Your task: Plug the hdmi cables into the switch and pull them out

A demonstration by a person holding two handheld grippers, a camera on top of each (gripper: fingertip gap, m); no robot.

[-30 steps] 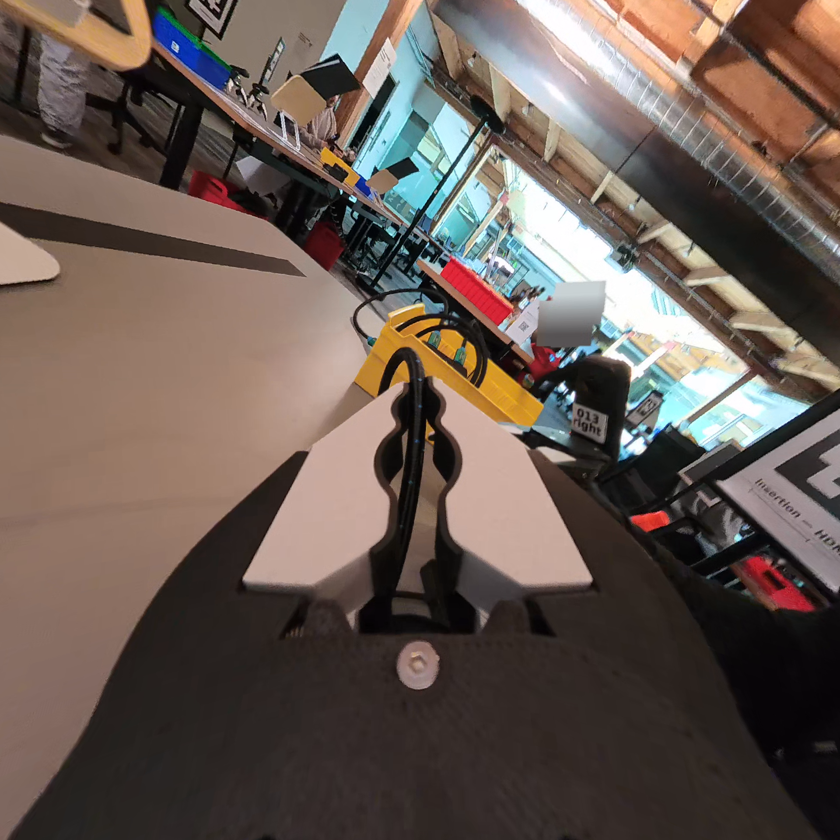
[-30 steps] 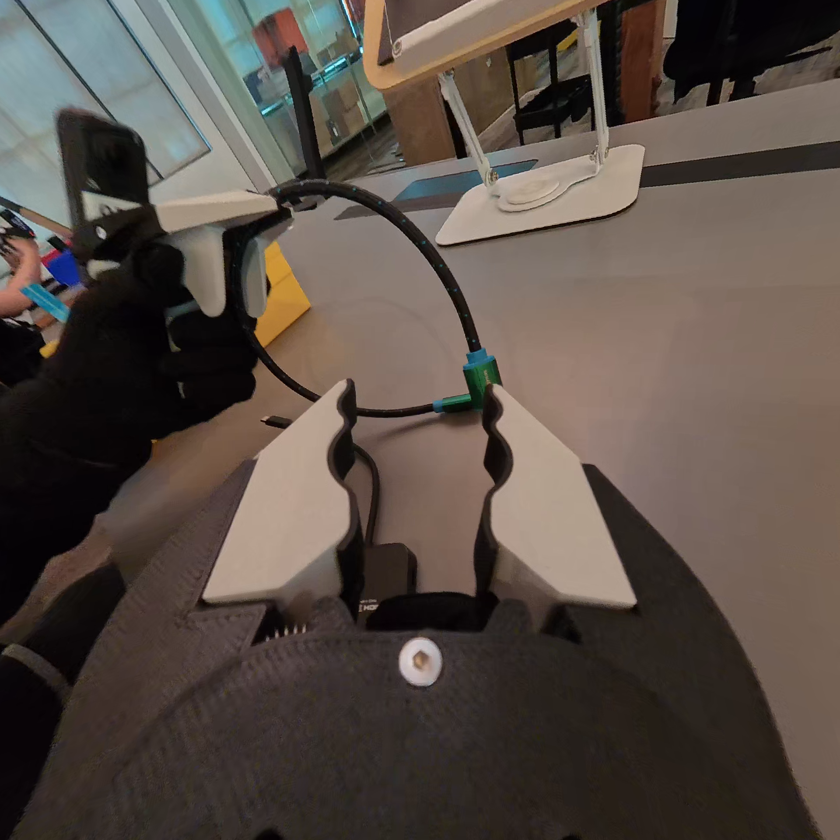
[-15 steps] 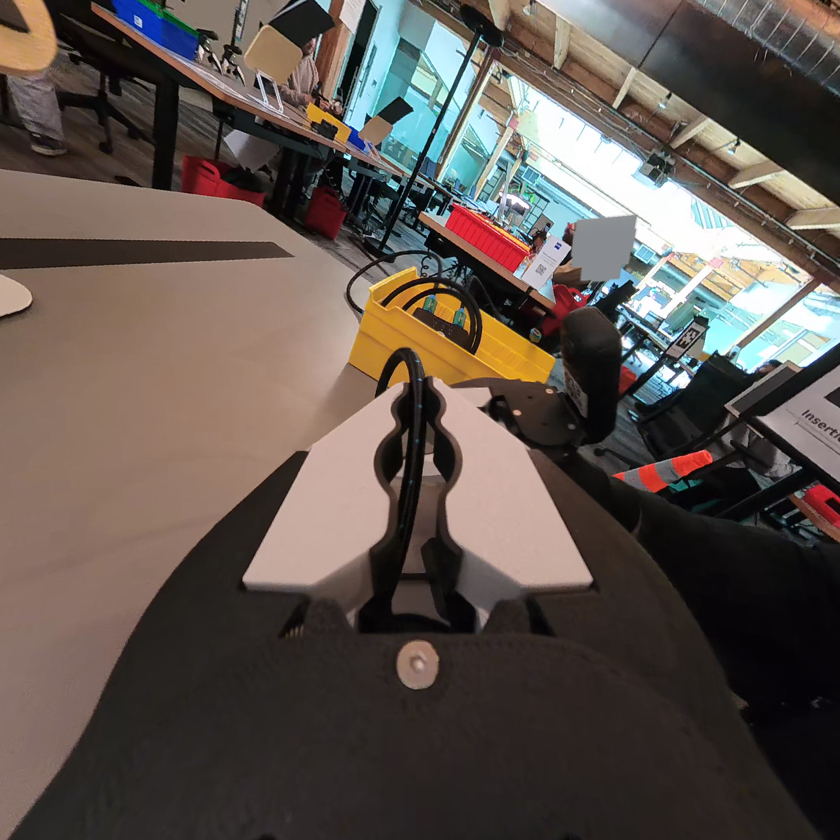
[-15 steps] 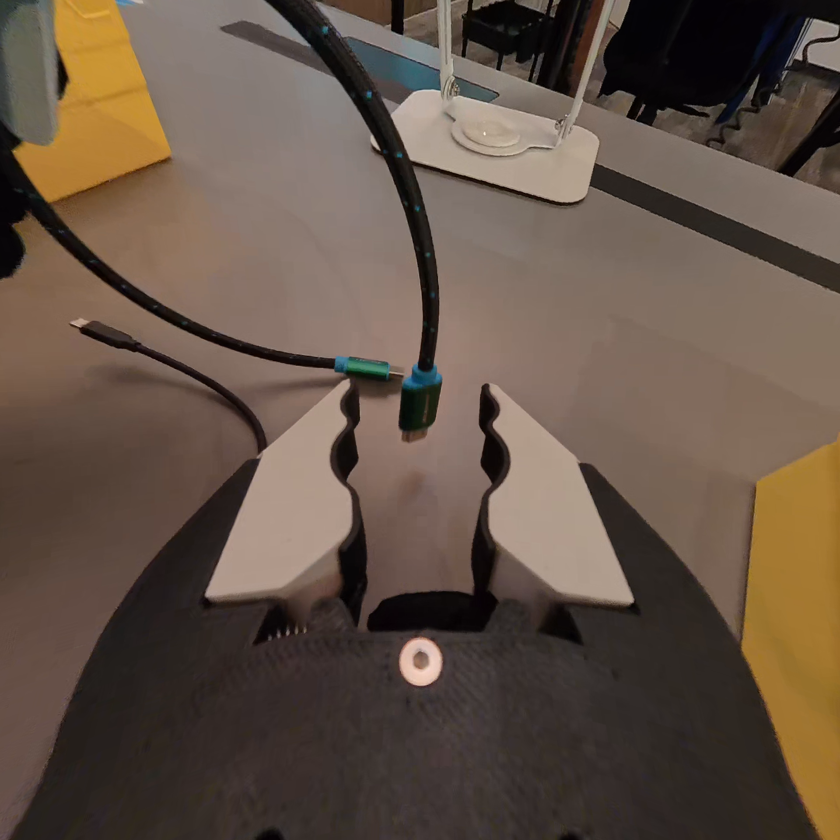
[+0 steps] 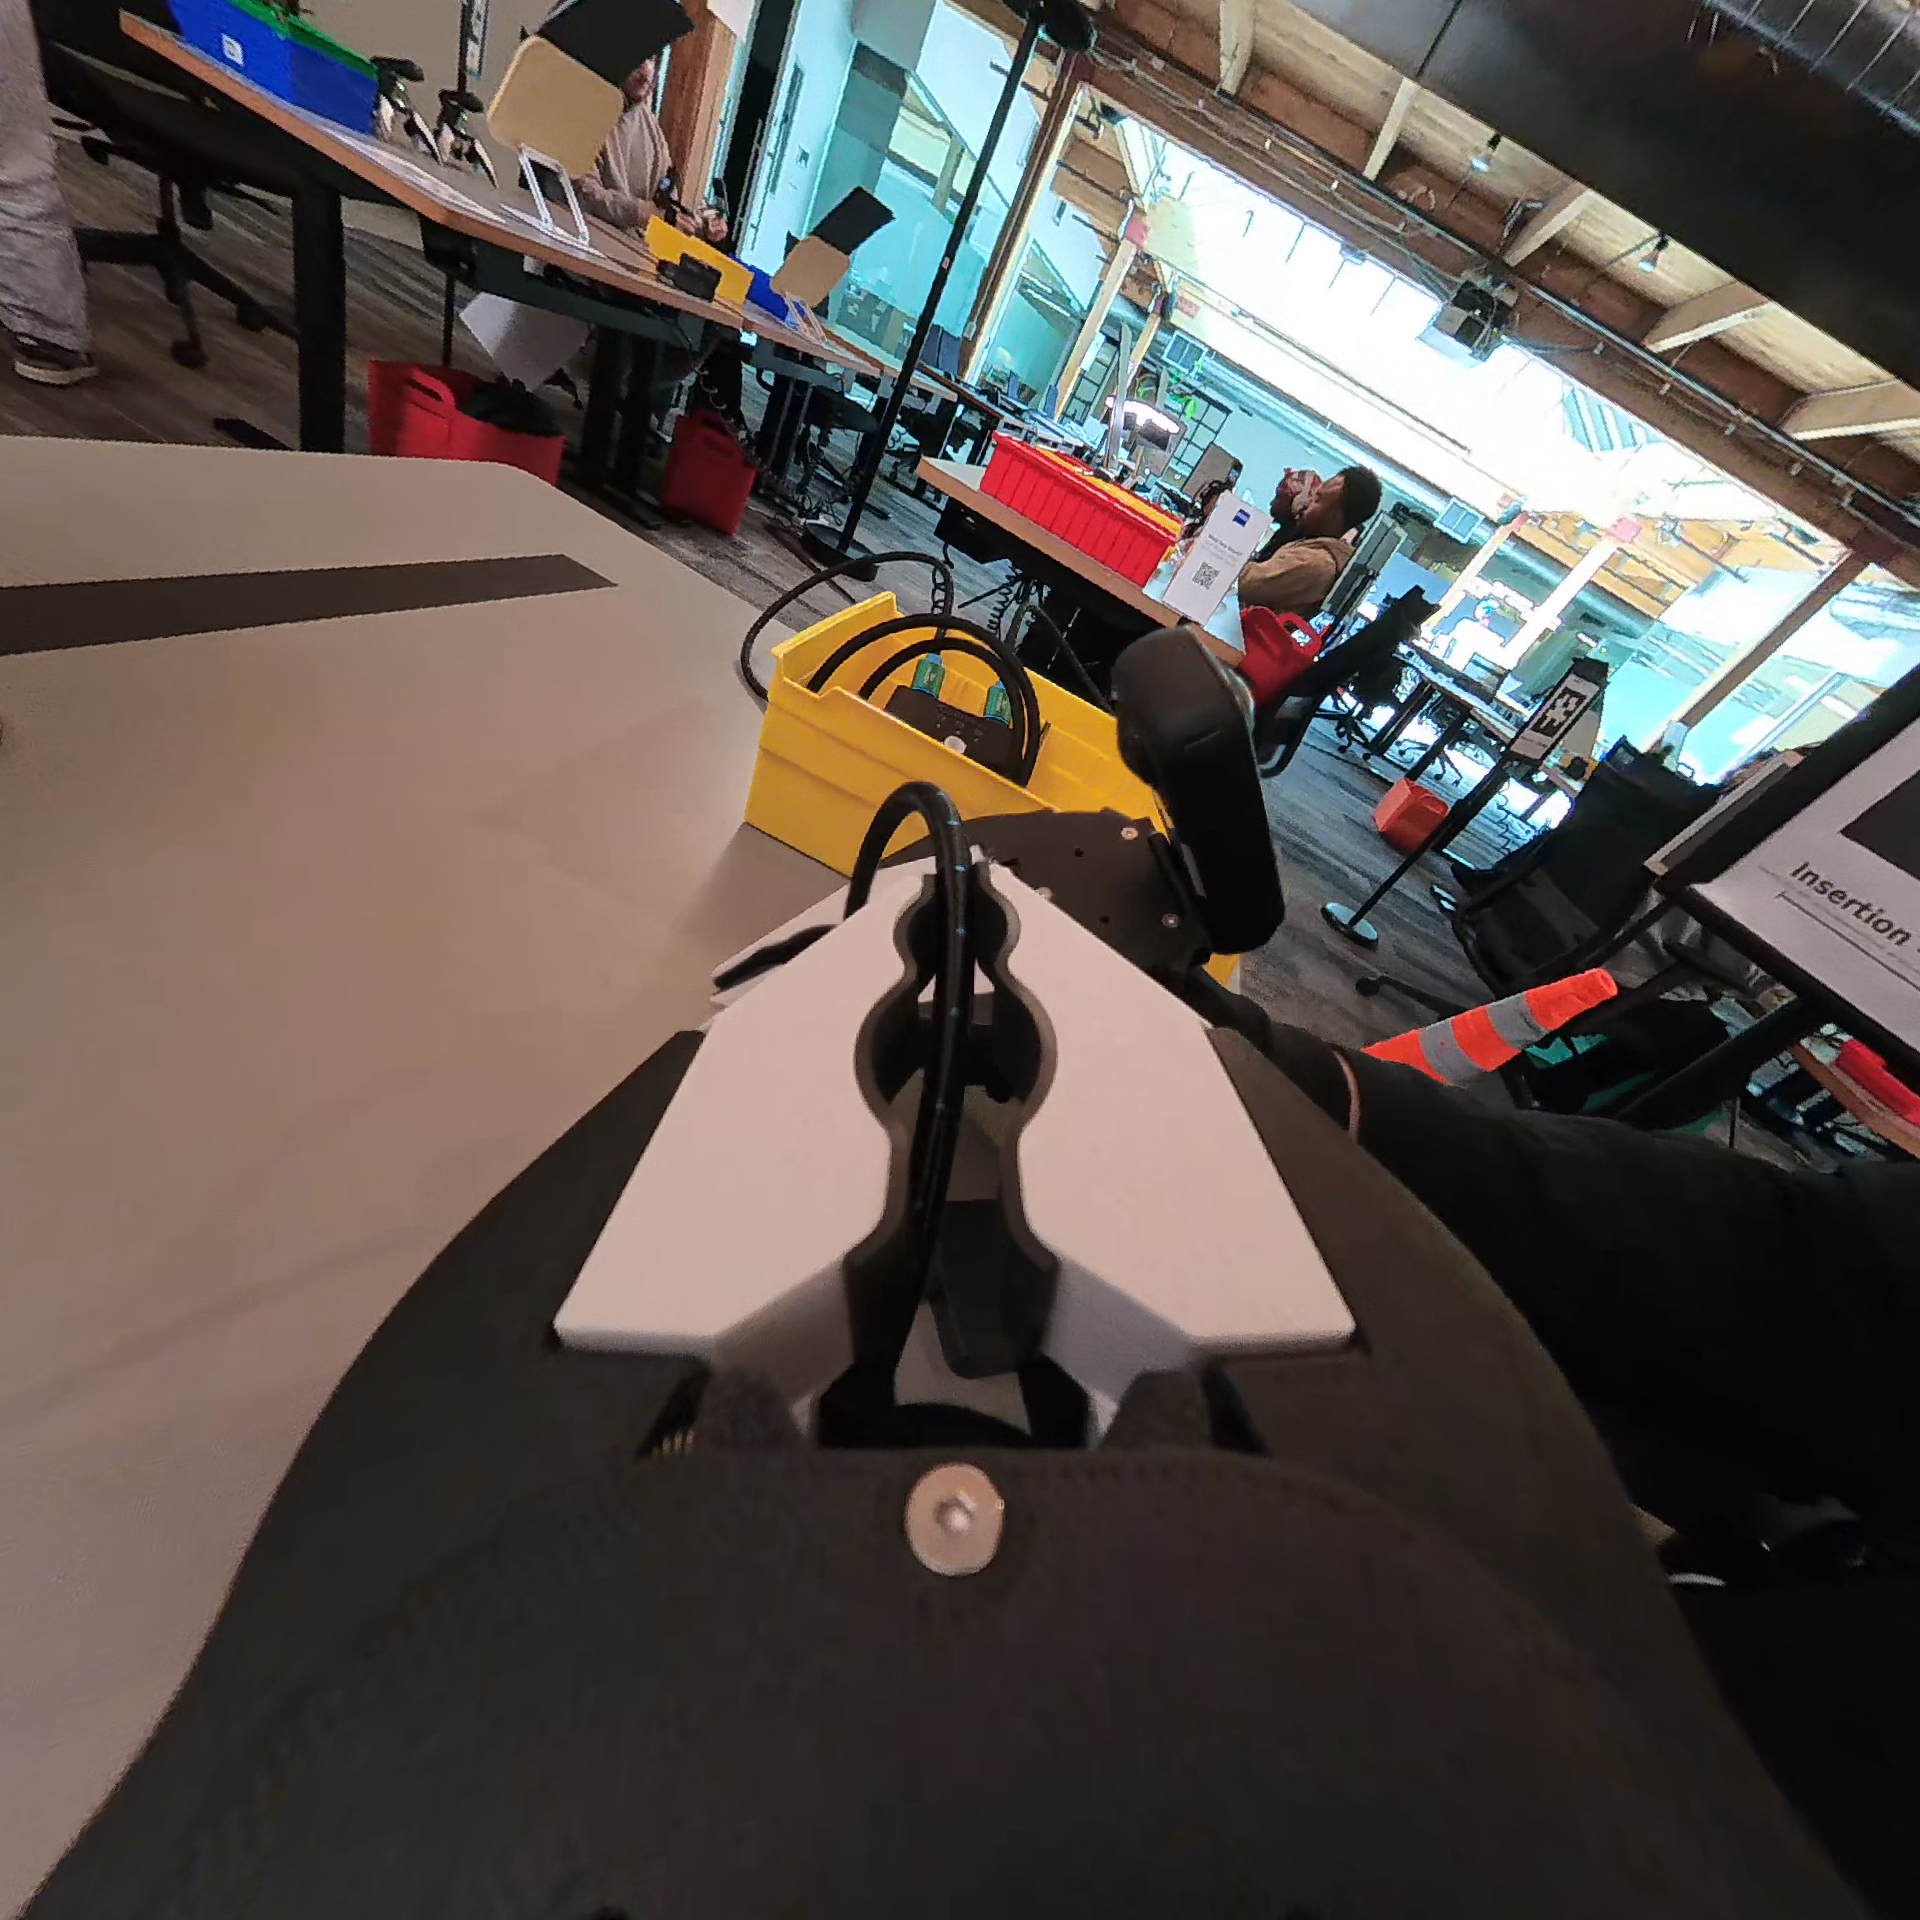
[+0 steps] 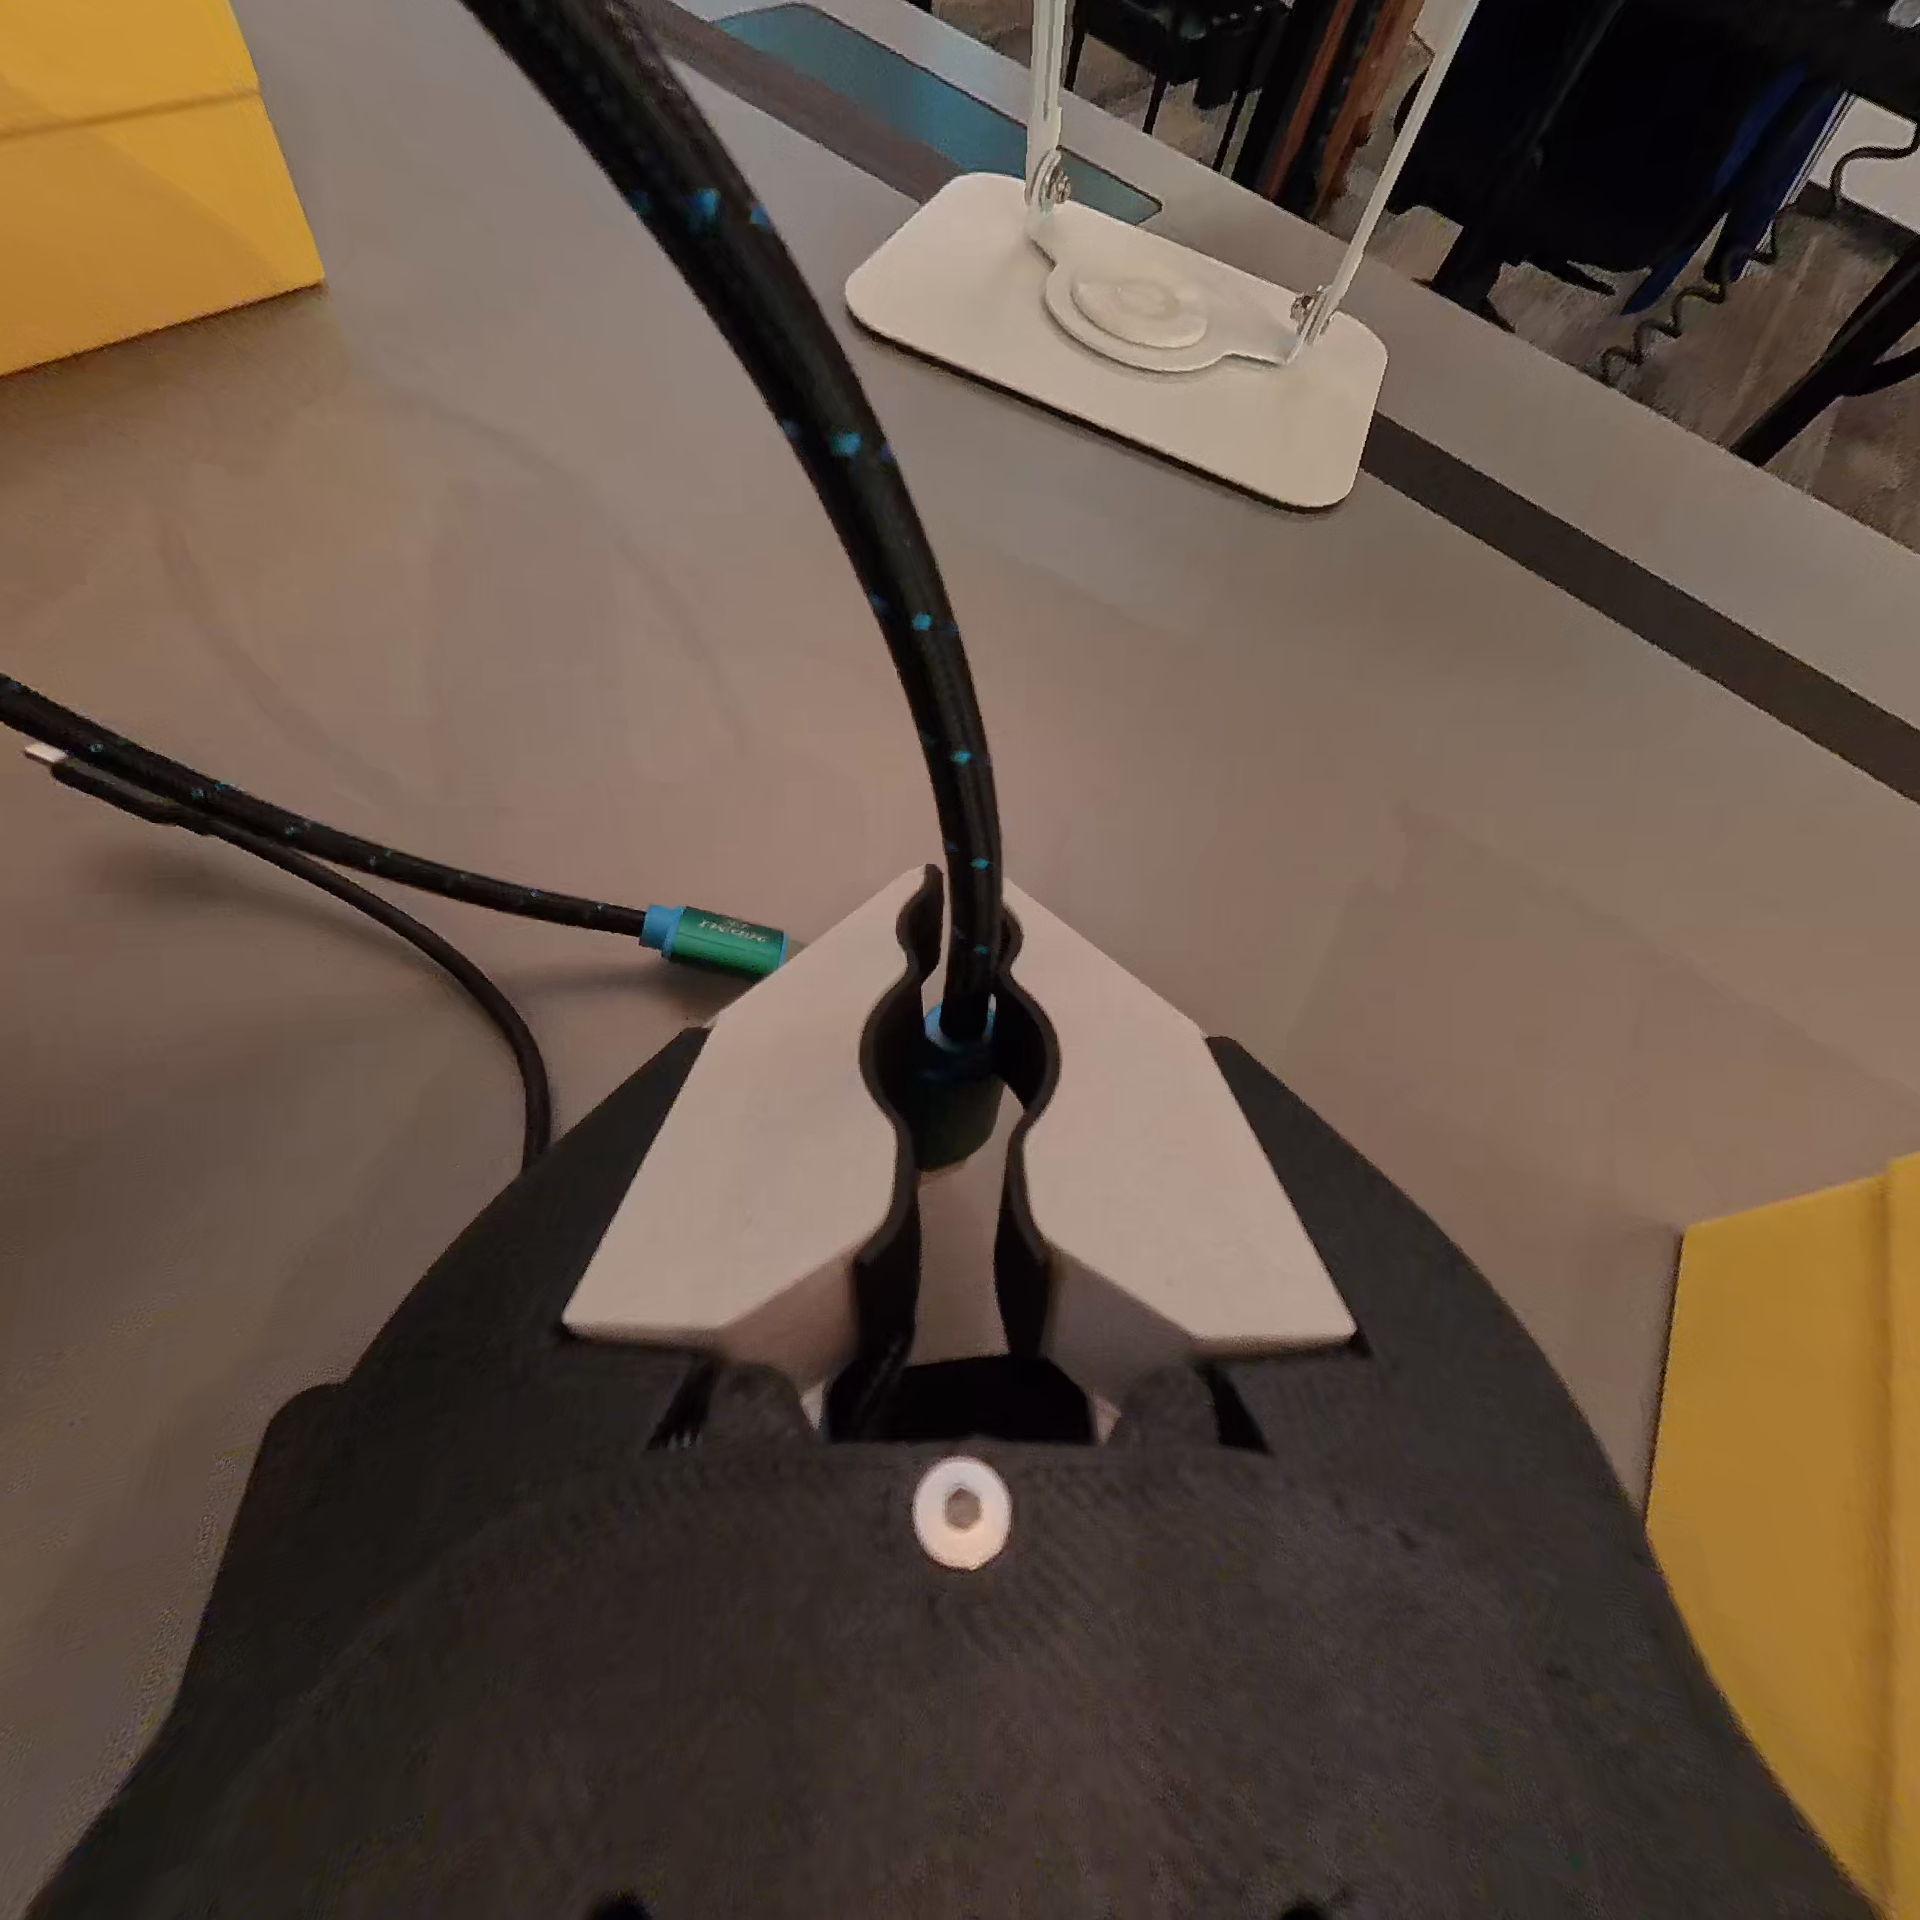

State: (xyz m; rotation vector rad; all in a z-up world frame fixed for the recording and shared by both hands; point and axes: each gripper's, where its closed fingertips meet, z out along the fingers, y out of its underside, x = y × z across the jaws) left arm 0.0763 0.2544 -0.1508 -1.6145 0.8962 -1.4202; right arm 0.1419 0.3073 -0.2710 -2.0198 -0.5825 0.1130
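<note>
My left gripper [image 5: 956, 894] is shut on a black braided HDMI cable [image 5: 940, 831], which loops over its tips above the grey table [image 5: 312, 935]. In the right wrist view the same cable [image 6: 894, 520] hangs down, and my right gripper [image 6: 961, 904] is shut on its green-and-blue plug [image 6: 951, 1101]. A second green-and-blue plug [image 6: 717, 940] lies on the table just left of the right fingers. A black switch box [image 5: 951, 717] with two plugs in it sits in a yellow bin [image 5: 831, 769]. The right gripper's black body [image 5: 1195, 810] shows beyond the left one.
A thin black cable [image 6: 499, 1029] with a small plug lies at the left. A white stand base [image 6: 1132, 343] stands farther back. A yellow bin sits at the upper left [image 6: 135, 187] and another at the right edge [image 6: 1797, 1558]. People sit at distant tables. Across from one pair of fingers to the other is roughly 15 centimeters.
My right gripper was open and has closed on the hanging cable's plug. My left gripper has stayed shut on the cable while its view tilted.
</note>
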